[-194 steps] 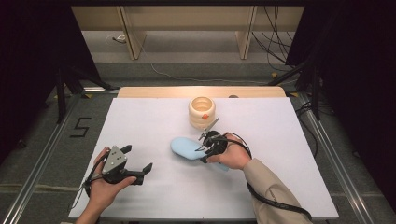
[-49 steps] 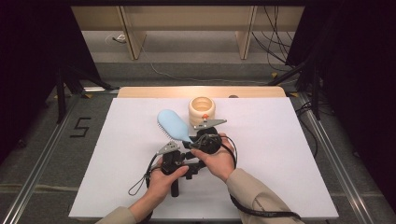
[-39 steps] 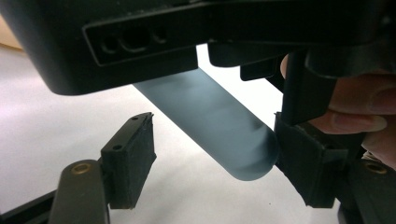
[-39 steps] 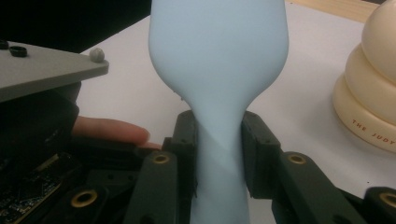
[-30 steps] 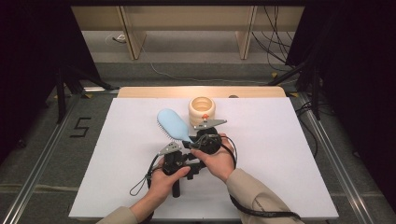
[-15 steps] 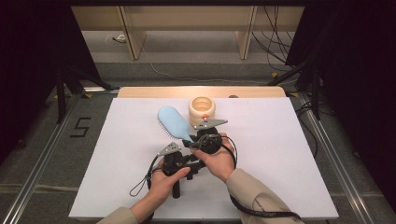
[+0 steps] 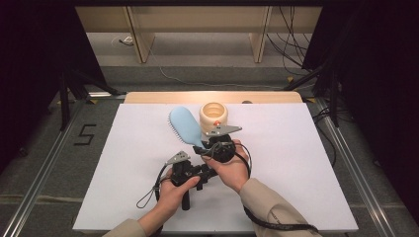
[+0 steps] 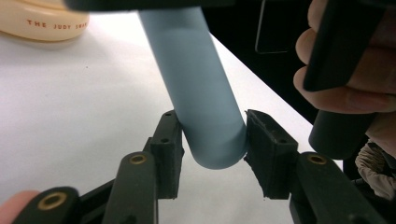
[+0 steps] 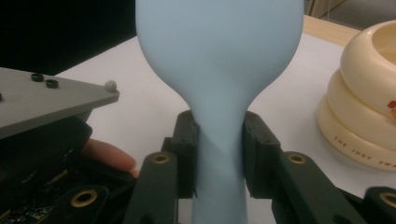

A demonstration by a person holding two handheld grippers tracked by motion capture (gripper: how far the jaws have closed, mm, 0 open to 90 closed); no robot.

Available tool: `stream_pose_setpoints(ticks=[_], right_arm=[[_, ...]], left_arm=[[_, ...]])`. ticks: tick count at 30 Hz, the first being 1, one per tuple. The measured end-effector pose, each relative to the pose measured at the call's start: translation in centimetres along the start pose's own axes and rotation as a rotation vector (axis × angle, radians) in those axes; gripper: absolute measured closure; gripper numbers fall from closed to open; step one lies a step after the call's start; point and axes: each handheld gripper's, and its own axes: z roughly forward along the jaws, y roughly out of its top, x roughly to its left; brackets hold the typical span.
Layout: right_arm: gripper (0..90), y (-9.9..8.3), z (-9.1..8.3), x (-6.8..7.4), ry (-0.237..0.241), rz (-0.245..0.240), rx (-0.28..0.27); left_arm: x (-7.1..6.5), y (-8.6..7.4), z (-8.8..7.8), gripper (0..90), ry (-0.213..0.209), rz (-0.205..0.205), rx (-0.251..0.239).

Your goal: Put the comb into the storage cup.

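This looks like a lab set up for recording, not a home. A bench (image 7: 306, 163) covered with a plain white sheet stands between black curtains (image 7: 29, 74) that shut off both sides. Metal rails (image 7: 42, 163) run along the grey floor, where a taped number 5 (image 7: 85, 134) is stuck. Loose cables (image 7: 291, 54) trail past bare wooden legs (image 7: 138, 34) at the back.

Blue hairbrush (image 7: 184, 126) — between 2 tools
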Motion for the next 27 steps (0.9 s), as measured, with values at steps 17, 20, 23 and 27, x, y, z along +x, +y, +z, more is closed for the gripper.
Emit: stream_pose_setpoints(ticks=[17, 20, 23, 27], right_arm=[[70.1, 0.32, -0.50, 0.14, 0.006, -0.003, -0.033], [70.1, 0.36, -0.53, 0.17, 0.008, -0.006, -0.036], [69.9, 0.44, -0.57, 0.14, 0.012, -0.008, -0.032], [69.7, 0.46, -0.55, 0.14, 0.013, -0.006, -0.031]], left_arm=[[0.39, 0.15, -0.47, 60.4, 0.016, 0.018, 0.004], [0.39, 0.26, -0.55, 60.5, 0.011, 0.021, 0.005], [0.43, 0.30, -0.58, 60.5, -0.004, 0.010, 0.007], [0.41, 0.33, -0.59, 60.4, -0.012, -0.004, 0.005]])
